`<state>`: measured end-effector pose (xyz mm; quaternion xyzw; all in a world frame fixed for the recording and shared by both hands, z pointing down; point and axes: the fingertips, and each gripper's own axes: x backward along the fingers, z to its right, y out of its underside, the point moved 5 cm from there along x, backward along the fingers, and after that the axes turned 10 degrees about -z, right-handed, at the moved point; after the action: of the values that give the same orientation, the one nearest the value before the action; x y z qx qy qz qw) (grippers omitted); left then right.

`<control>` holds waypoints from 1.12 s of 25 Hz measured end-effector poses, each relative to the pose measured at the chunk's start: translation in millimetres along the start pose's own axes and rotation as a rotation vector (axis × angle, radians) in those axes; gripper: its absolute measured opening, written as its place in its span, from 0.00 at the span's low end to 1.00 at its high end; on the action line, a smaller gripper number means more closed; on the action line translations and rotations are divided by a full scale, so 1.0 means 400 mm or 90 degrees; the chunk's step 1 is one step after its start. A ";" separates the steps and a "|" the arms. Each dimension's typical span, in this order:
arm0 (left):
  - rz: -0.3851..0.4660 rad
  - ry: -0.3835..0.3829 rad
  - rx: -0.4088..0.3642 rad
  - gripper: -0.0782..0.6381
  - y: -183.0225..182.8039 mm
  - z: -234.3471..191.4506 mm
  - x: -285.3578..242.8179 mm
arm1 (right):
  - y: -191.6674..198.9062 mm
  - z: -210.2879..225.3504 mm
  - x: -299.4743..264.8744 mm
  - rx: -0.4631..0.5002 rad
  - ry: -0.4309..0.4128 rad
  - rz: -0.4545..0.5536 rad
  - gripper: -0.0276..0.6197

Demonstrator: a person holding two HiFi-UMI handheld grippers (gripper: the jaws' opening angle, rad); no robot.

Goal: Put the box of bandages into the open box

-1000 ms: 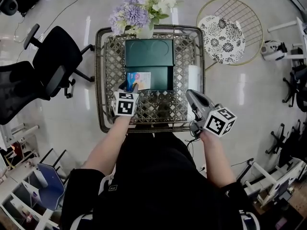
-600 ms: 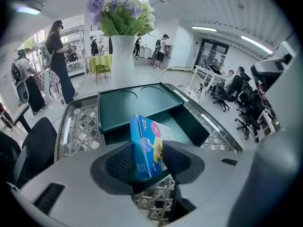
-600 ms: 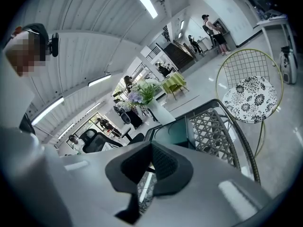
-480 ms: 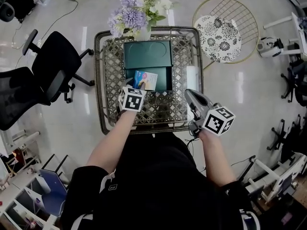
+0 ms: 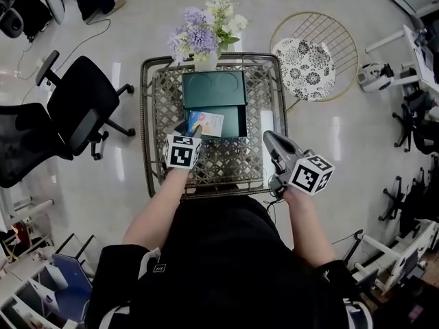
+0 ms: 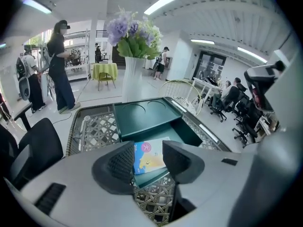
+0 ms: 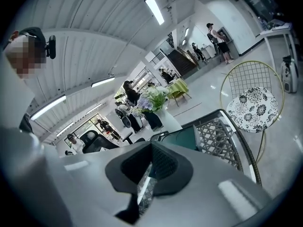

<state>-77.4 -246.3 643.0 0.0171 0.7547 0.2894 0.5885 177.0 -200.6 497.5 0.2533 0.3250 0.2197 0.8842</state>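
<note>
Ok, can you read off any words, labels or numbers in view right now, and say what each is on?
Box of bandages: colourful print, too small and blurred to read.
Left marker cube and right marker cube: black-and-white square patterns, no words.
Open box: no text visible.

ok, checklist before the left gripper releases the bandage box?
1. Left gripper shut on box of bandages: ok.
2. Box of bandages over the front-left part of the open green box: ok.
3. Visible inside of the open green box bare: ok.
4. Lid folded back, out of the way: ok.
5. Height above the floor of the open green box: cannot tell.
6. Right gripper shut, empty, off to the side: ok.
</note>
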 end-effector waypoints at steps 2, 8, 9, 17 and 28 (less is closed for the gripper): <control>0.030 0.014 -0.001 0.37 -0.010 0.000 0.028 | -0.002 -0.025 -0.001 0.012 0.003 0.001 0.06; 0.108 0.038 -0.009 0.31 -0.019 -0.014 0.109 | -0.004 -0.091 0.005 0.047 0.009 0.002 0.06; 0.122 0.035 -0.007 0.30 -0.021 -0.018 0.126 | -0.004 -0.100 0.008 0.054 0.007 0.001 0.06; 0.219 0.007 -0.012 0.19 -0.040 0.005 0.279 | -0.041 -0.127 0.055 0.100 -0.024 0.024 0.06; 0.335 -0.070 -0.015 0.12 -0.086 0.198 0.511 | -0.080 -0.131 0.260 0.212 -0.096 0.086 0.06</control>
<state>-58.0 -166.9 436.8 0.2214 0.6877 0.4396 0.5337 220.1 -151.9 395.8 0.4330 0.2721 0.2024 0.8352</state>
